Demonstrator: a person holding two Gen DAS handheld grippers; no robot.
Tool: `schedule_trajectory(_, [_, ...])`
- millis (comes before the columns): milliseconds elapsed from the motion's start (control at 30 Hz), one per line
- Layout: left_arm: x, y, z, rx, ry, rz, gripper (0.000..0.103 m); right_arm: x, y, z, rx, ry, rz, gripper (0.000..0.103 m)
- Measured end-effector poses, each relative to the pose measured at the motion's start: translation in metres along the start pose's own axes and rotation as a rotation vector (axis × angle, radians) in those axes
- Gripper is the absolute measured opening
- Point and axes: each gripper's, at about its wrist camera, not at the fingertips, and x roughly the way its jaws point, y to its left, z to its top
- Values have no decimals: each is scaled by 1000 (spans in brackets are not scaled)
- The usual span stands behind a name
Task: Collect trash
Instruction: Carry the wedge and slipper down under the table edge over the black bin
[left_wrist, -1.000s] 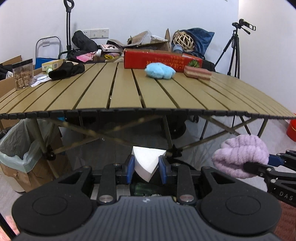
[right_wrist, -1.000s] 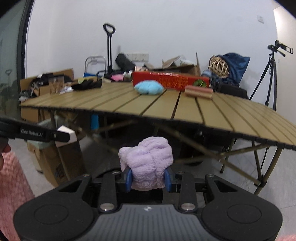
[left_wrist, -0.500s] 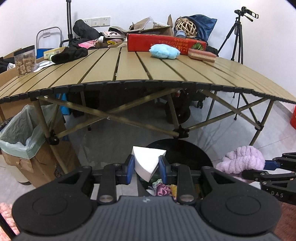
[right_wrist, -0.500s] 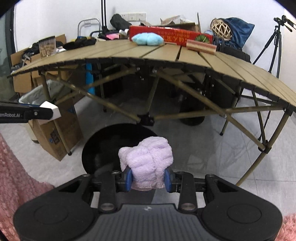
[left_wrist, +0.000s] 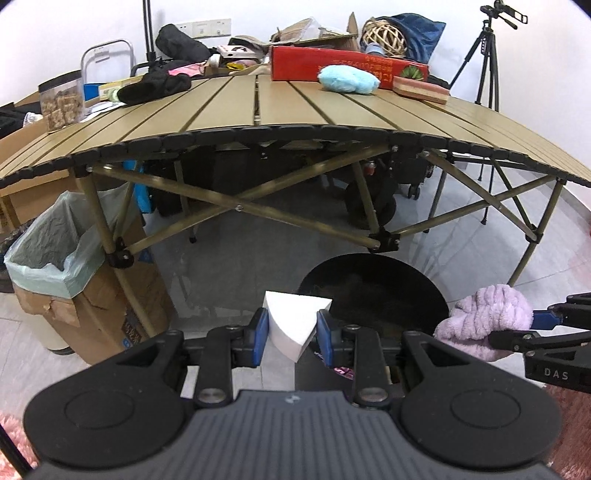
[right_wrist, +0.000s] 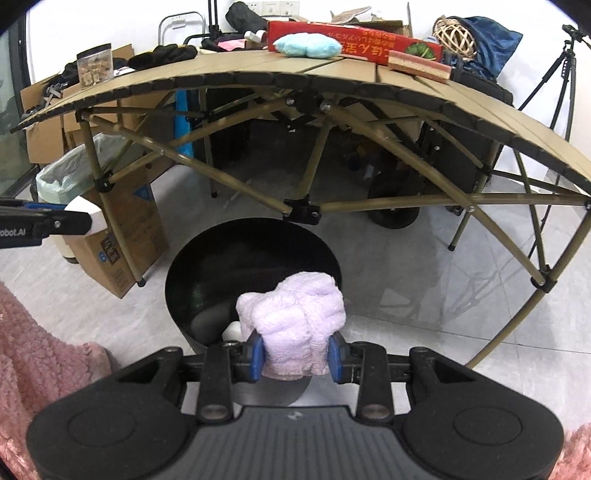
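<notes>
My left gripper (left_wrist: 290, 330) is shut on a white foam wedge (left_wrist: 293, 326) and holds it just left of a round black bin (left_wrist: 373, 288) on the floor. My right gripper (right_wrist: 295, 349) is shut on a fluffy purple cloth (right_wrist: 295, 319) and holds it over the near rim of the same black bin (right_wrist: 255, 273), which has trash inside. The purple cloth also shows at the right of the left wrist view (left_wrist: 485, 319). The white wedge shows at the left of the right wrist view (right_wrist: 85, 218).
A slatted folding table (left_wrist: 258, 110) stands ahead with a blue fluffy cloth (left_wrist: 347, 79), a red box (left_wrist: 332, 62), a black cloth (left_wrist: 155, 86) and a jar (left_wrist: 61, 101). A lined cardboard bin (left_wrist: 70, 266) stands left. A tripod (left_wrist: 484, 55) stands far right.
Both grippers have come down from table height to below the table edge and over the black bin. Each still holds its object.
</notes>
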Motion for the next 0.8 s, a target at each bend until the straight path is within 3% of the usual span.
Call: schedule_trajectory(800, [18,19,2,-43,47,76,29,67,19,40,-39,5,51,32])
